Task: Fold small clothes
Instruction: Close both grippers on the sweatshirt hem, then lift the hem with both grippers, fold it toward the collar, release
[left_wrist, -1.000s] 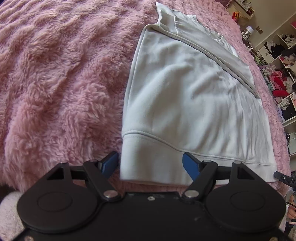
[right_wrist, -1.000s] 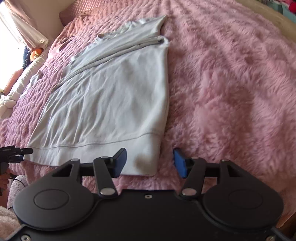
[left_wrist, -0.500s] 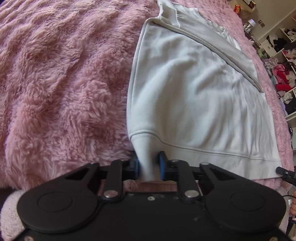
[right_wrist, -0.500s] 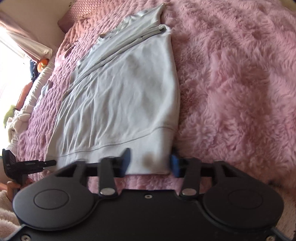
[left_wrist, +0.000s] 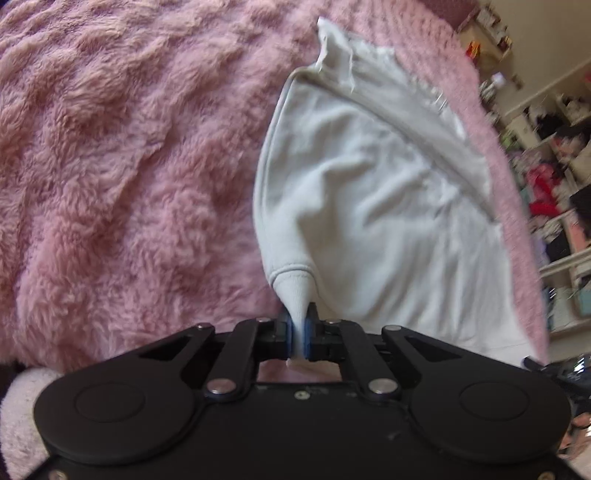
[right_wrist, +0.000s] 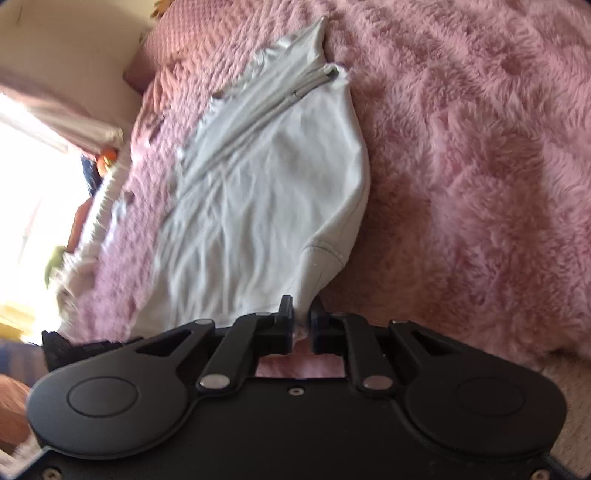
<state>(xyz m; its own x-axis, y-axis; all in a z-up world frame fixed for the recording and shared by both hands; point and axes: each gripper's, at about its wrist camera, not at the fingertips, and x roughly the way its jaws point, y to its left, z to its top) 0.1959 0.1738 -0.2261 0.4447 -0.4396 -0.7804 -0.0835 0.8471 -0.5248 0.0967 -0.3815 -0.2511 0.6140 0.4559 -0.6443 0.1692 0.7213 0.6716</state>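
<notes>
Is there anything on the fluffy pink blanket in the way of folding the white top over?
Nothing visible. Both tongs, left and right, have just closed and already pinch the white top at its near hem corners. Beyond it, only bare pink blanket shows; the clutter sits off the bed.

No readable text, label or number shows anywhere.

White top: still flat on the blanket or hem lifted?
Hem lifted. The left gripper and right gripper each pinch a bottom corner of the white top, tenting it off the pink blanket.
</notes>
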